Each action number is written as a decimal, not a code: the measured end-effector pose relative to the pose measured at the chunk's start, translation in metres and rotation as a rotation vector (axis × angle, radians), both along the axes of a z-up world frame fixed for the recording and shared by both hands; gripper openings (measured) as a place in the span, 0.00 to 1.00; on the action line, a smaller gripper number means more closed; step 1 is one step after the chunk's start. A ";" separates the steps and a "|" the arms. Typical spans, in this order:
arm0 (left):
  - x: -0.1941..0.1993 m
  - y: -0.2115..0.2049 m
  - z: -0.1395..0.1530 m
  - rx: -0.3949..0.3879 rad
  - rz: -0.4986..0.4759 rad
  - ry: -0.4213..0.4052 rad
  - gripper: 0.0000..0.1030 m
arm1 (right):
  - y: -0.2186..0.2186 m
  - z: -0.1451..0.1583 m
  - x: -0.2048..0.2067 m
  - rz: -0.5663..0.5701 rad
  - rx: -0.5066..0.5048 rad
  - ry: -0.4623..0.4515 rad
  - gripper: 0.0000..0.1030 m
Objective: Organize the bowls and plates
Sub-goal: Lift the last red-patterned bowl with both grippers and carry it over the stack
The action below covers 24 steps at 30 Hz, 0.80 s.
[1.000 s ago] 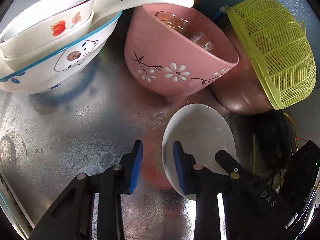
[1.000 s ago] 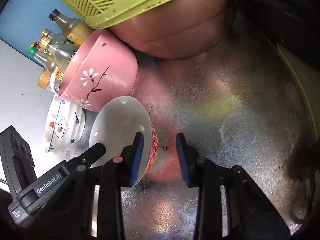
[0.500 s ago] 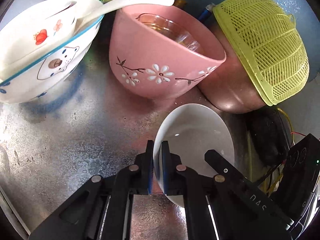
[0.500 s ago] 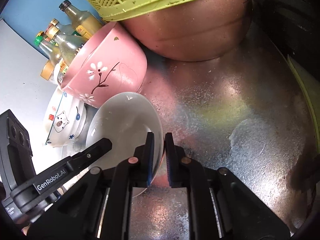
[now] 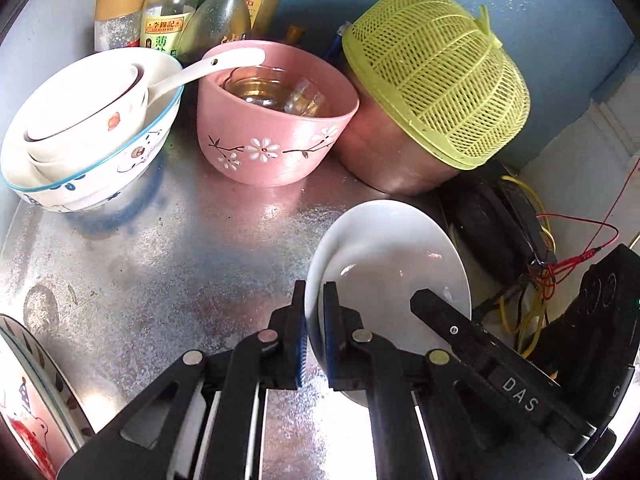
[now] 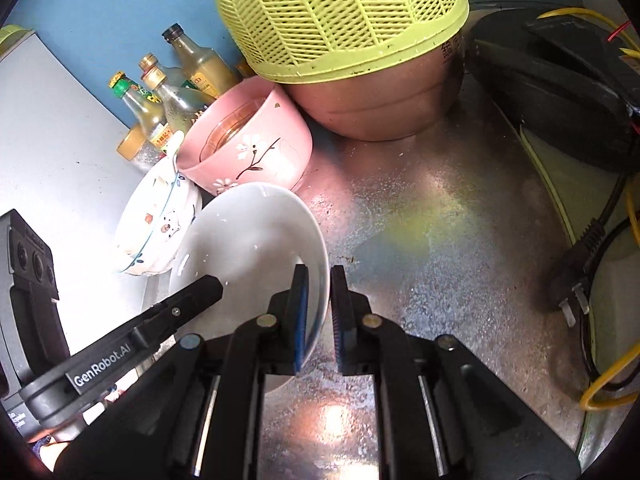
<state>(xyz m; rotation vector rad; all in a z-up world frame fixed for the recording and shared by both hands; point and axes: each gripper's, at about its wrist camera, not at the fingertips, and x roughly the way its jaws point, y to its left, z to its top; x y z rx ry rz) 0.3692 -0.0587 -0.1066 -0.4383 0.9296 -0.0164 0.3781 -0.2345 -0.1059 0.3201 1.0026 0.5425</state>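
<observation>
A second earlier both tools stood spread at a small glossy white ceramic bowl (image 5: 384,256) resting on the speckled metal desk (image 5: 168,264). Now the left tool (image 5: 314,320) pinched the rim on its side and the right tool (image 6: 318,300) pinched the opposite rim, and the bowl had come up off the desk, between them. Beyond the tips sat the pink flowered bowl (image 5: 272,136). The lift looked secure, ready for stacking.

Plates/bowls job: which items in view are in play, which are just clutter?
In play: white bowl gripped by left gripper and right gripper; pink bowl; stacked bear bowls.
Clutter: sauce bottles, green strainer, cables.
</observation>
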 end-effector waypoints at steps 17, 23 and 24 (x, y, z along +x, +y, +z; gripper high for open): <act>-0.107 0.030 0.061 0.017 -0.038 -0.060 0.05 | 0.026 0.056 -0.098 0.000 -0.011 -0.069 0.11; -0.149 0.055 0.071 0.021 -0.037 -0.059 0.05 | 0.049 0.066 -0.134 0.009 -0.017 -0.077 0.11; -0.155 0.060 0.071 0.018 -0.034 -0.058 0.05 | 0.052 0.067 -0.141 0.013 -0.018 -0.079 0.11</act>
